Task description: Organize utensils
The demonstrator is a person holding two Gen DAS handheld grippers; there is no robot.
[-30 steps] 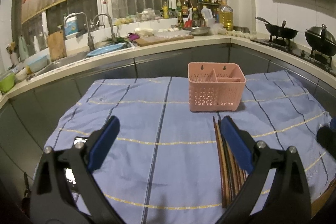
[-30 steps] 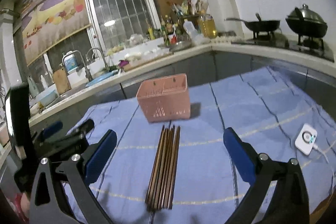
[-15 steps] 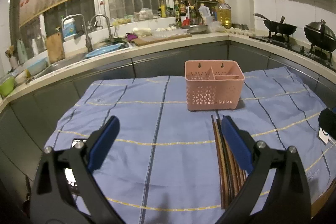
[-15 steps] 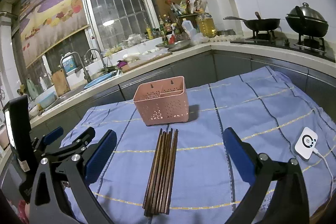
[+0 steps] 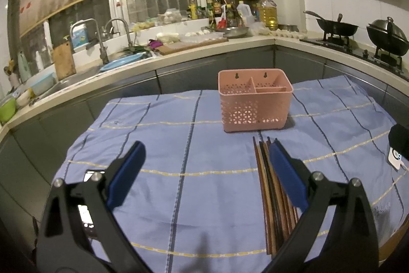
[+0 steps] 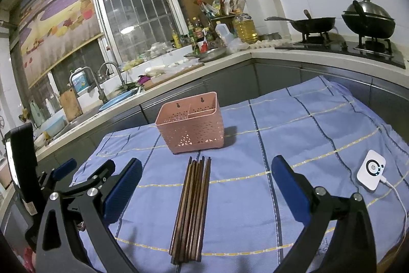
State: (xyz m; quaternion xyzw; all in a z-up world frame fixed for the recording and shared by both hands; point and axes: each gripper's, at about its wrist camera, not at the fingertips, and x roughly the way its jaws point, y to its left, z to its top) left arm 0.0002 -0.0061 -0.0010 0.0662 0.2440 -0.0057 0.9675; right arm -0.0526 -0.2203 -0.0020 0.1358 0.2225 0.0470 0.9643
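A pink perforated utensil holder with divided compartments stands upright on the blue checked cloth; it also shows in the right wrist view. A bundle of several brown chopsticks lies flat in front of it, also seen in the left wrist view. My left gripper is open and empty, its right finger over the chopsticks' far ends. My right gripper is open and empty, above the chopsticks. The left gripper shows at the lower left of the right wrist view.
A white device with a cable lies on the cloth at the right. A phone lies at the cloth's left edge. Counters with a sink and stove with woks ring the table.
Both views have pulled back and risen slightly; the holder and chopsticks sit a little lower and farther. Both grippers stay open and nothing has been grasped.
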